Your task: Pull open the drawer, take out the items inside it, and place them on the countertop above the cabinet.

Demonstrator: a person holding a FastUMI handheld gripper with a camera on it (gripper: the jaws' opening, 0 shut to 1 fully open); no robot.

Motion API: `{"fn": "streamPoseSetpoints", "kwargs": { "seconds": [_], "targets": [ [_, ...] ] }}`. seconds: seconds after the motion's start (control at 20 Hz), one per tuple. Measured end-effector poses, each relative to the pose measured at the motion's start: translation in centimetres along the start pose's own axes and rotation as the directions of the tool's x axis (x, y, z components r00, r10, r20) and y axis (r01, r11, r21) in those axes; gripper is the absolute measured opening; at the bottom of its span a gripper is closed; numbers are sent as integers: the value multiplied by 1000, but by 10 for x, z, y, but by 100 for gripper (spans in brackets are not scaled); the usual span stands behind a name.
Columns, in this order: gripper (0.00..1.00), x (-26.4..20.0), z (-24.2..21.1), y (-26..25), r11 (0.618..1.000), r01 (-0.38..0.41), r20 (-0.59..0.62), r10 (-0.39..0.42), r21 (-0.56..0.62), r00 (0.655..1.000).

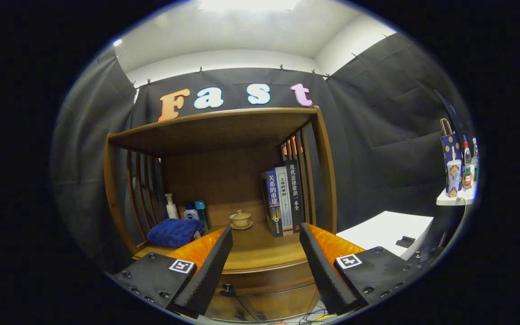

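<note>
A wooden cabinet (224,135) with an open shelf stands ahead of me. Its countertop (260,255) lies between and just beyond my fingers. Below the countertop's front edge is the shut drawer (266,280) with a small dark knob (228,287) near my left finger. My gripper (264,234) is open, with nothing between its fingers, and hovers a little above and in front of the drawer. What is inside the drawer is hidden.
On the countertop sit a folded blue towel (174,231), a white pump bottle (171,206), two small bottles (197,212), a lidded ceramic cup on a saucer (241,220) and several upright books (283,198). A white box (386,230) stands right of the cabinet. Cables (314,316) lie on the floor.
</note>
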State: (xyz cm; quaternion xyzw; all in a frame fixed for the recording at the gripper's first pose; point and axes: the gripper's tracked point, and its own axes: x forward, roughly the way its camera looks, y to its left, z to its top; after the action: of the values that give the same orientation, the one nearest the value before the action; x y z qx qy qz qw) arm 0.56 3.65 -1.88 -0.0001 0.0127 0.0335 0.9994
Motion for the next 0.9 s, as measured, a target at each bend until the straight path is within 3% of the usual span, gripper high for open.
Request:
{"fn": "streamPoseSetpoints", "kwargs": {
  "seconds": [0.55, 0.9],
  "targets": [
    [98, 34, -137, 55, 995, -104, -136, 104, 13, 985],
    [98, 43, -212, 67, 992, -122, -235, 117, -7, 965]
  ]
}}
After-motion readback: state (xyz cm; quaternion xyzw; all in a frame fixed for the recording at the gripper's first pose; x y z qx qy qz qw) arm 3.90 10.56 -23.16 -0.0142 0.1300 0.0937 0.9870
